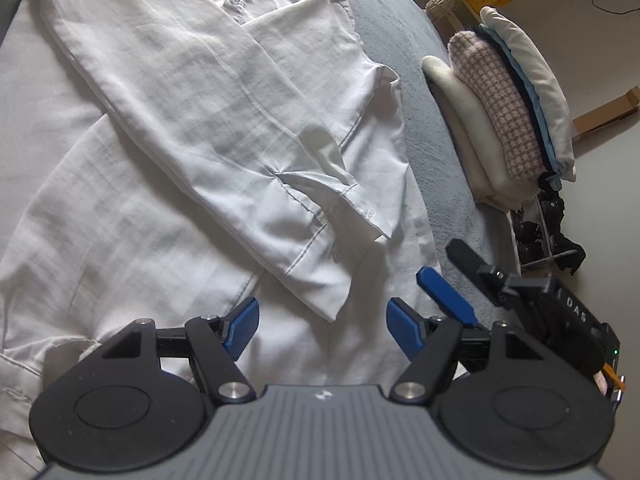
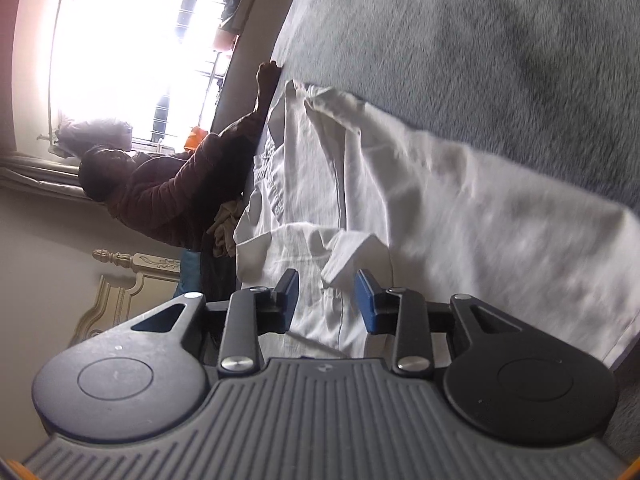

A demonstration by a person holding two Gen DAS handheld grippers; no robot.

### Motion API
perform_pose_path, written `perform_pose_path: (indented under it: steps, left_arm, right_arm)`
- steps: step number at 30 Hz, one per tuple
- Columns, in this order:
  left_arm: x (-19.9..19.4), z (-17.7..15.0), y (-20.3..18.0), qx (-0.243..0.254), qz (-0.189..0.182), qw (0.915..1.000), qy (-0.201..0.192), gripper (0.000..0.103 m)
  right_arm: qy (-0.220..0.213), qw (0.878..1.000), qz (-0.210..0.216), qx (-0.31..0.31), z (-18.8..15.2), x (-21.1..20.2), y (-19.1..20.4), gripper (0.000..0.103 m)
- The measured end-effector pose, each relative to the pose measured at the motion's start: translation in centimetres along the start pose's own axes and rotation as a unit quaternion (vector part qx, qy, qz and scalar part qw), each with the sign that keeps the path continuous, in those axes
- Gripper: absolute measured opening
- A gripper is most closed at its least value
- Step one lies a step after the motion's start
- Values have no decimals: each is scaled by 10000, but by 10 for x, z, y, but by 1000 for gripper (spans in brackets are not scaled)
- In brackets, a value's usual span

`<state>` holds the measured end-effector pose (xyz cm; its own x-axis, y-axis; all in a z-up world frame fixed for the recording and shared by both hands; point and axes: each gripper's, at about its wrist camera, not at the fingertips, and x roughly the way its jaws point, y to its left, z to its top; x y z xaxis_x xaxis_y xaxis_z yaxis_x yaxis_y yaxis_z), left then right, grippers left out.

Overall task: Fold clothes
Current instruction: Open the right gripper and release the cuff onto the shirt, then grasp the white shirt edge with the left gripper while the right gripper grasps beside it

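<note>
Shirt (image 1: 168, 128) lies spread on a grey bed (image 1: 436, 160), one sleeve (image 1: 256, 148) folded across it, near the bed's right edge.
Left gripper (image 1: 322, 330) gapes wide, empty; right gripper (image 2: 326, 300) stands part open, holding nothing. Loose sleeve may slip off when lifted. Shirt's hem is cut off; right view is blurred.

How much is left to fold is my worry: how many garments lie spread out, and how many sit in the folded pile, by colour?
white shirt, spread out on the bed: 1
cream folded piece, bottom of the pile: 1
pink-checked folded piece: 1
dark folded piece: 1
light blue folded piece: 1
white folded piece, top of the pile: 1
Total: 6, one of them unfolded
</note>
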<state>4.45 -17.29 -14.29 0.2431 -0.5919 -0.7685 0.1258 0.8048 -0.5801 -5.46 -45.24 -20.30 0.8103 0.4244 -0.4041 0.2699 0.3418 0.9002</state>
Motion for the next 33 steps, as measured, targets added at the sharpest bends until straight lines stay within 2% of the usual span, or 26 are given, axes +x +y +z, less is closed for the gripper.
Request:
perform_pose_path:
  steps: [4, 9, 12, 19, 21, 23, 25, 28, 30, 32, 33]
  left_arm:
    - [5, -2, 3, -87, -38, 9999, -63, 71]
    - [9, 2, 8, -283, -102, 9995, -54, 71]
    - [14, 4, 11, -329, -180, 9993, -56, 67]
    - [19, 6, 18, -434, -239, 9987, -111, 43]
    - [21, 7, 19, -443, -188, 9988, -109, 33]
    - [24, 7, 20, -472, -140, 9987, -92, 17]
    - [27, 8, 19, -472, -81, 9988, -81, 14]
    - [30, 8, 18, -480, -73, 9988, -54, 14]
    - [31, 8, 18, -491, -105, 9987, -25, 21]
    - [31, 7, 19, -519, -186, 9985, -39, 35]
    - [31, 6, 19, -527, -223, 9983, -56, 36]
  right_arm:
    - [67, 9999, -62, -146, 14, 6, -3, 39]
    - [197, 9996, -77, -194, 27, 19, -2, 40]
    - [319, 9989, -94, -330, 33, 30, 1, 40]
    - [775, 9931, -301, -825, 32, 62, 5, 40]
    - [886, 9902, -418, -991, 28, 67, 8, 40]
    - [894, 9883, -526, -1114, 24, 67, 9, 37]
    - [866, 9876, -585, -1170, 23, 66, 11, 36]
    - [775, 9850, -711, -1370, 24, 63, 18, 35]
    - [750, 9806, -754, -1649, 28, 62, 24, 36]
    - [816, 9770, -792, -1803, 30, 65, 29, 36]
    - [859, 9749, -847, -1871, 31, 67, 30, 36]
